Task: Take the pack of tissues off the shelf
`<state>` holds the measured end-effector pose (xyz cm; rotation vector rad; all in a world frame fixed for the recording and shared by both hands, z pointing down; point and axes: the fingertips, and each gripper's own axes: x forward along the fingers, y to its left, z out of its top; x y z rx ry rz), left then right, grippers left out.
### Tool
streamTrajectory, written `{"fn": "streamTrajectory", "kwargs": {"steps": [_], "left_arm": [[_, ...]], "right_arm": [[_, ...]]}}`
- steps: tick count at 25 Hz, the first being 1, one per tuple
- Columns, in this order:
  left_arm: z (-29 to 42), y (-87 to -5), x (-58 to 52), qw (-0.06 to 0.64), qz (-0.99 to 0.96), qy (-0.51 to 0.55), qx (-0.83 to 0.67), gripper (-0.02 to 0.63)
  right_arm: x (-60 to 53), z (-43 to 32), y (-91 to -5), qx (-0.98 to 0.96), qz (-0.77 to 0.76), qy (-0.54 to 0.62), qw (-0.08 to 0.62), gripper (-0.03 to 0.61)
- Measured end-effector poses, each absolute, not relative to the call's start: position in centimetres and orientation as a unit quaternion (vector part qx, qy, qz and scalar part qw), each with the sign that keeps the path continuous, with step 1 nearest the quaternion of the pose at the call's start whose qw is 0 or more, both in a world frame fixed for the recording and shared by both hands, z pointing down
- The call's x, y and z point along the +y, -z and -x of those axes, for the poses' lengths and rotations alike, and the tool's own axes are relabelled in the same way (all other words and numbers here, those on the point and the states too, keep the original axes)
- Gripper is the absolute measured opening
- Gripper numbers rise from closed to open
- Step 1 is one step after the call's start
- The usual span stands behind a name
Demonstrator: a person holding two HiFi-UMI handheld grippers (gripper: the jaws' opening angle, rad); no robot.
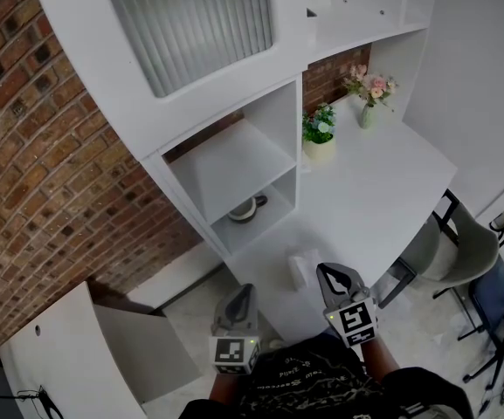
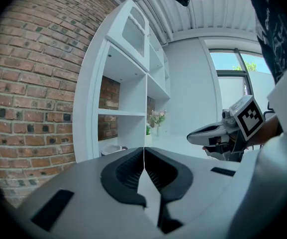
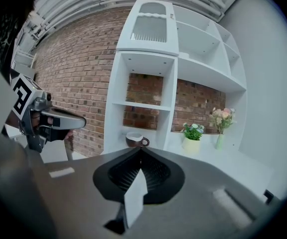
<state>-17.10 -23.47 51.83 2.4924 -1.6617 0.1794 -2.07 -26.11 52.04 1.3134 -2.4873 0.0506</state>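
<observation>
Looks like the pack of tissues (image 1: 302, 269) is already off the shelf (image 1: 234, 160), lying near the table's (image 1: 383, 190) front edge just ahead of the right hand-held gripper (image 1: 332, 274), and with that and the left hand-held gripper (image 1: 244, 291) both pinched together on nothing, I'd guess only backing away remains.

The white shelf unit's (image 1: 234, 160) cubbies stand open-fronted; a brown mug (image 1: 247, 208) occupies the lower one, and a green potted plant (image 1: 319, 131) flanks its right.

We record no legible text, brand or number. Left tongs (image 1: 244, 291) and right tongs (image 1: 328, 271) carry only square markers (image 1: 234, 353); the shirt print (image 1: 308, 382) is unreadably blurred.
</observation>
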Motion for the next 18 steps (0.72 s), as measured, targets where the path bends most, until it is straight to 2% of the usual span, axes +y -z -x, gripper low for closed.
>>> {"fn": "streamTrajectory", "kwargs": {"steps": [18], "left_arm": [[17.71, -52.58, -23.28, 0.084, -0.822, -0.062, -0.56, 0.009]], "right_arm": [[-25.99, 2.91, -52.43, -0.869, -0.457, -0.004, 0.191, 0.005]]}}
